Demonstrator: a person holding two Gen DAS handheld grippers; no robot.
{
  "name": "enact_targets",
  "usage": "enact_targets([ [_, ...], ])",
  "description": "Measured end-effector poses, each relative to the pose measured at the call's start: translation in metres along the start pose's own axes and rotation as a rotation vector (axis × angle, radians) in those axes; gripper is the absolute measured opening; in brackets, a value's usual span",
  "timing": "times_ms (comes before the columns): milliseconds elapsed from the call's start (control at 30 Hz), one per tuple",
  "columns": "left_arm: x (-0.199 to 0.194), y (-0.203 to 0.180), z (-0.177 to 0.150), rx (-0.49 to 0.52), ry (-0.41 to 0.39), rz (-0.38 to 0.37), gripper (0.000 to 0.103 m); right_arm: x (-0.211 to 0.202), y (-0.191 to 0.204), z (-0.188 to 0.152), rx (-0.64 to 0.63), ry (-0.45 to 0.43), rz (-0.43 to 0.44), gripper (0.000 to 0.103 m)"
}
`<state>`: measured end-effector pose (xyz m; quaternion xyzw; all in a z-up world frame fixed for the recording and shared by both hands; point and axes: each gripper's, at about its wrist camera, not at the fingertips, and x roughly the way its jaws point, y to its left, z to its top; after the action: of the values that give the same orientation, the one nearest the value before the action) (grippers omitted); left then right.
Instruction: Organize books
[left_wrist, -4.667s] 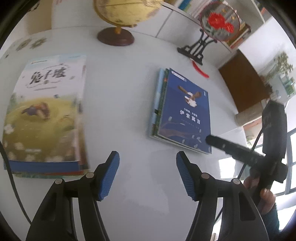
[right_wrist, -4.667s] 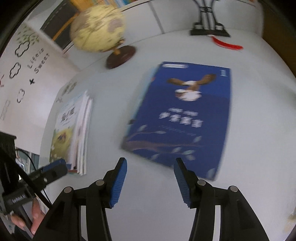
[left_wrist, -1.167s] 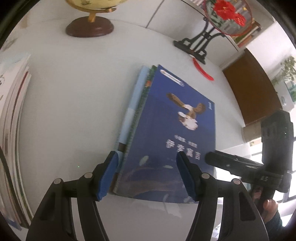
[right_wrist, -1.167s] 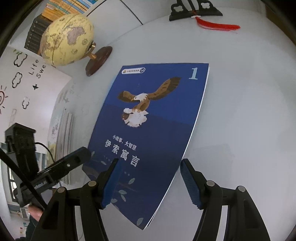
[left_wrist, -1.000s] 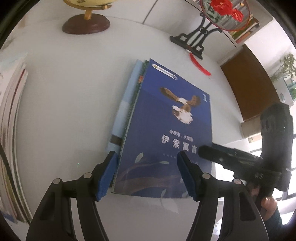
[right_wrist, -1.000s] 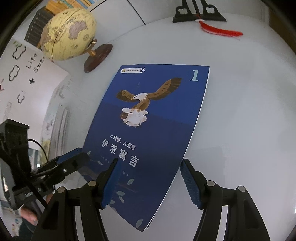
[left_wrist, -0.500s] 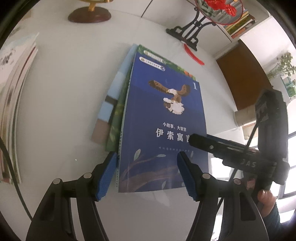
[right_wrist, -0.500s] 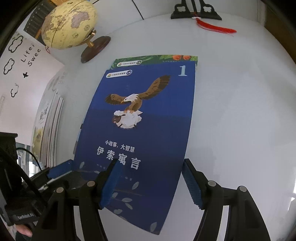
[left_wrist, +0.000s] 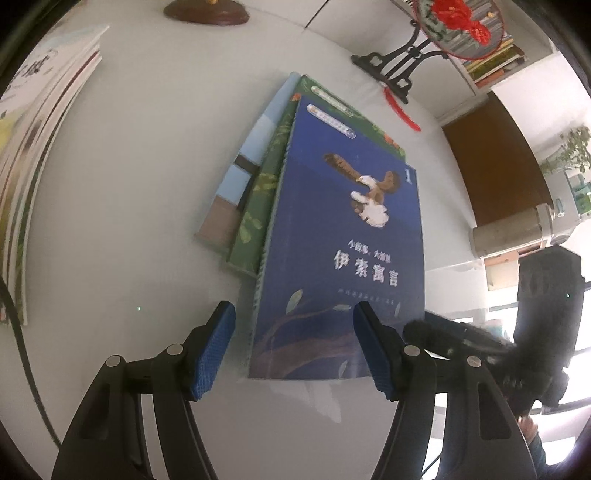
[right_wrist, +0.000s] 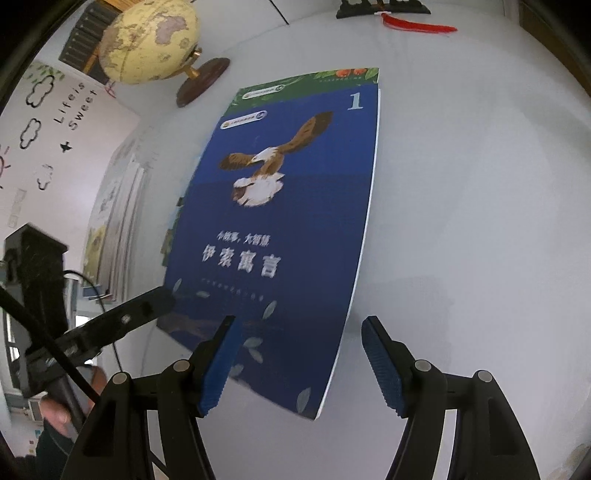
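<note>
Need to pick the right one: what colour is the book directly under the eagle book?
Green, with a leaf pattern; the left wrist view shows it best.

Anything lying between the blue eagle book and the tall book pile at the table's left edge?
No: bare table separates blue eagle book from the pile, left wrist view.

White table (left_wrist: 140, 206) carries a yellow globe (right_wrist: 151, 40) on a brown round base (right_wrist: 202, 82) at the far edge. A black ornamental stand (left_wrist: 391, 62) holds a round red-flowered fan (left_wrist: 460, 26); its red tassel (left_wrist: 400, 110) lies on the tabletop. Wall lettering (right_wrist: 75, 107) and a potted plant (left_wrist: 569, 151) in the background.
</note>
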<state>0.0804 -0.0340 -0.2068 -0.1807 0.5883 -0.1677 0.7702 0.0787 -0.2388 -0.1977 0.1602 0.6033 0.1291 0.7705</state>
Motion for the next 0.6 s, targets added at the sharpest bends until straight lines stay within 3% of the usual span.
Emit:
enact_targets([
  [33,0.001,-0.002,0.0,0.002,0.003,-0.003,0.057,0.0,0.001,-0.003,-0.005,-0.011,0.014,0.067],
  [167,-0.002,-0.008,-0.004,0.01,-0.012,0.026,0.049,0.001,0.007,-0.013,-0.014,-0.042,0.022,0.064],
  [333,-0.039,-0.025,-0.007,-0.012,-0.086,-0.121,0.041,0.0,0.003,-0.016,-0.009,-0.064,0.029,0.064],
  [433,-0.035,-0.032,-0.004,-0.022,-0.059,-0.201,0.034,-0.001,0.0,-0.016,-0.014,-0.057,0.049,0.064],
  [600,0.002,-0.034,-0.003,-0.051,-0.005,-0.147,0.013,0.002,0.004,-0.015,-0.028,-0.036,0.081,0.063],
])
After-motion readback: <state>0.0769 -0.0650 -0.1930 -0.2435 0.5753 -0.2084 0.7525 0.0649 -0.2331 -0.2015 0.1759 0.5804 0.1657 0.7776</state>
